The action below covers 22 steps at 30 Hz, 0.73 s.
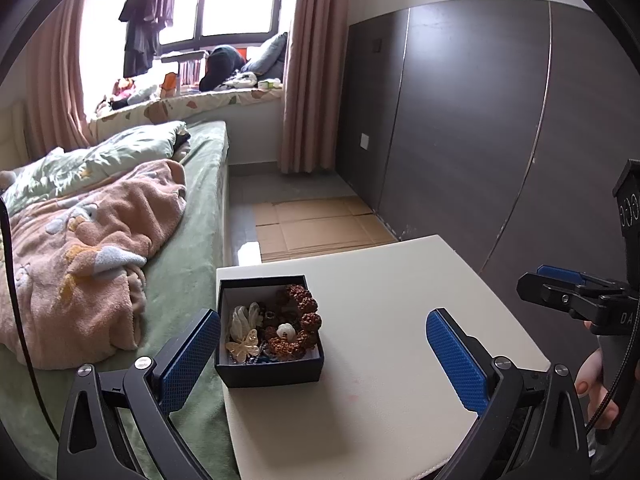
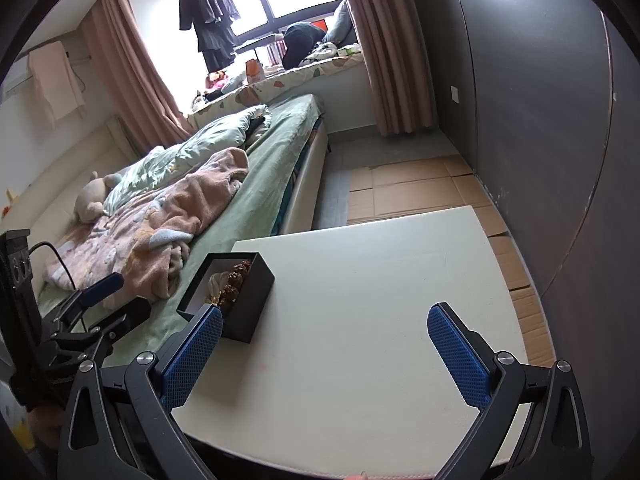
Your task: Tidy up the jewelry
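- Jewelry box (image 1: 269, 330): small, black, open-topped, pale lining. Sits at the left edge of the white table (image 1: 380, 280), toward the near-left part, its left wall about flush with that edge and the bed just beyond.
- Contents heaped together: a strand of knobbly brown beads (image 1: 302, 320), a pale butterfly clip (image 1: 243, 345), a cream flower piece (image 1: 244, 316), a small white ornament (image 1: 286, 332). Something blue and a fine chain show at the near wall; too small to identify.
- Handling, judged: box looks like light, stiff card that would slide on the smooth top if nudged. Take it across two opposite outer walls, low down. Beads look hard and grippy but the strand would trail; take it at one bead. Butterfly and flower look thin and fragile; pinch at the body, gently. The pieces may be tangled and could lift together.
- Left gripper (image 1: 323, 354): spread wide, holding nothing, left pad (image 1: 188, 360) just beside the box's left wall.
- Right gripper (image 2: 326, 354): also spread wide and empty, over bare table to the right of the box (image 2: 240, 300).
- Surface: plain, matte white, otherwise bare; no lip at the edges.
- Room: bedroom; bed (image 1: 192, 264) with rumpled blanket (image 1: 88, 256) against the table's left edge, dark wardrobe (image 1: 480, 120) on the right, flattened cardboard (image 1: 316, 228) on the floor beyond the far edge, bright window (image 1: 224, 0) behind.
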{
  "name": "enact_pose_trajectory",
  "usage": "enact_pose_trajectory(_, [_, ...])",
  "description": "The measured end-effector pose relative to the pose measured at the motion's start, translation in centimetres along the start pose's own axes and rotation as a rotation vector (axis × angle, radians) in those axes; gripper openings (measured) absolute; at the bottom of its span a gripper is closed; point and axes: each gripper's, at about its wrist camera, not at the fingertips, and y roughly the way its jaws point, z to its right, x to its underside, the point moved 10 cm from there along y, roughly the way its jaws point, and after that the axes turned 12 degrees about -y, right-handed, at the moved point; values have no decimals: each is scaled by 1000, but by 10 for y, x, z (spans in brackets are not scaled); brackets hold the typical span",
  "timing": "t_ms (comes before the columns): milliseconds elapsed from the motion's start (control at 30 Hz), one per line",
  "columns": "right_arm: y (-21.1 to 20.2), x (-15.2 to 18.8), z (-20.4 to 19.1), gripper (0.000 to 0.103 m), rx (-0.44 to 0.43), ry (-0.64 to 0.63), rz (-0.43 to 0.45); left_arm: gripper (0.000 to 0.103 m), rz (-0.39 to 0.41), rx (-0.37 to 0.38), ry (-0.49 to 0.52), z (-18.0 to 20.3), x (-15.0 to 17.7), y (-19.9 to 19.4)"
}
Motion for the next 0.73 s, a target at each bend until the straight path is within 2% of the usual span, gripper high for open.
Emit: enact_pose_trajectory(733, [1, -3, 1, 103, 5, 7, 3, 102, 0, 13, 3, 1, -1, -1])
